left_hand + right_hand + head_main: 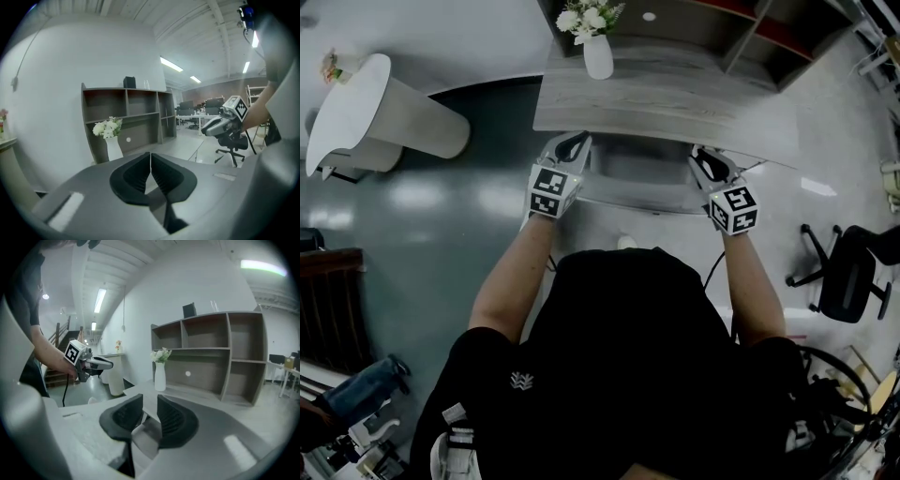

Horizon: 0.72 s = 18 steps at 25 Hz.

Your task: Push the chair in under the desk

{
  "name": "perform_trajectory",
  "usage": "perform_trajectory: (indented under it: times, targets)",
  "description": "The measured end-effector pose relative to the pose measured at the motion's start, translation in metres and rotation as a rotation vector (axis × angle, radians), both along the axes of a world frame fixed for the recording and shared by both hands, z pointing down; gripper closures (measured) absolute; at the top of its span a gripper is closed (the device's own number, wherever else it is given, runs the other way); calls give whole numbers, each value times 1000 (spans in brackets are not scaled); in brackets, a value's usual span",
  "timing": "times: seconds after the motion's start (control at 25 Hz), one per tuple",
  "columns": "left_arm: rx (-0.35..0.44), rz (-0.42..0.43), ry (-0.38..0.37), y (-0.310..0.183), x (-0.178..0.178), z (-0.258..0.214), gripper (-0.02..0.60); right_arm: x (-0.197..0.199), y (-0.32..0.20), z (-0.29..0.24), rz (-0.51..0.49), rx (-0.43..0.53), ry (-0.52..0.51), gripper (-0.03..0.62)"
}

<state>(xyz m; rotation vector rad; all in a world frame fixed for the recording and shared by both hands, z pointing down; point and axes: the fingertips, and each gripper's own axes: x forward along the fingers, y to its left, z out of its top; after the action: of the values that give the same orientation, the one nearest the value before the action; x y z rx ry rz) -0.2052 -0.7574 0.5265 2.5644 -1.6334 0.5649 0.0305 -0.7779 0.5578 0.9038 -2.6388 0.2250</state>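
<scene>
The pale grey chair (639,176) stands tucked at the front edge of the wooden desk (666,98), its curved back rim toward me. My left gripper (573,144) hovers over the chair's left side with its jaws pressed together and nothing between them (150,158). My right gripper (704,160) hovers over the chair's right side; its jaws stand apart with only the desk top showing through the gap (150,404). Neither gripper touches the chair. Each gripper also shows in the other's view: the right gripper (225,123) and the left gripper (96,363).
A white vase (598,54) with flowers stands on the desk's far side before a grey shelf unit (741,37). A white cone-shaped stand (389,120) is at the left, a black office chair (848,277) at the right, a dark slatted seat (328,309) lower left.
</scene>
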Motion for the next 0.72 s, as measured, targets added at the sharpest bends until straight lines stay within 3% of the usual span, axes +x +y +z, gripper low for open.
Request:
perform_trajectory:
  times: [0.2, 0.52, 0.72]
  targets:
    - [43, -8, 3, -7, -4, -17, 575, 13, -9, -7, 39, 7, -35, 588]
    - [15, -62, 64, -17, -23, -12, 575, 36, -37, 1, 172, 15, -20, 592]
    - [-6, -64, 65, -19, -24, -3, 575, 39, -47, -4, 199, 28, -31, 592]
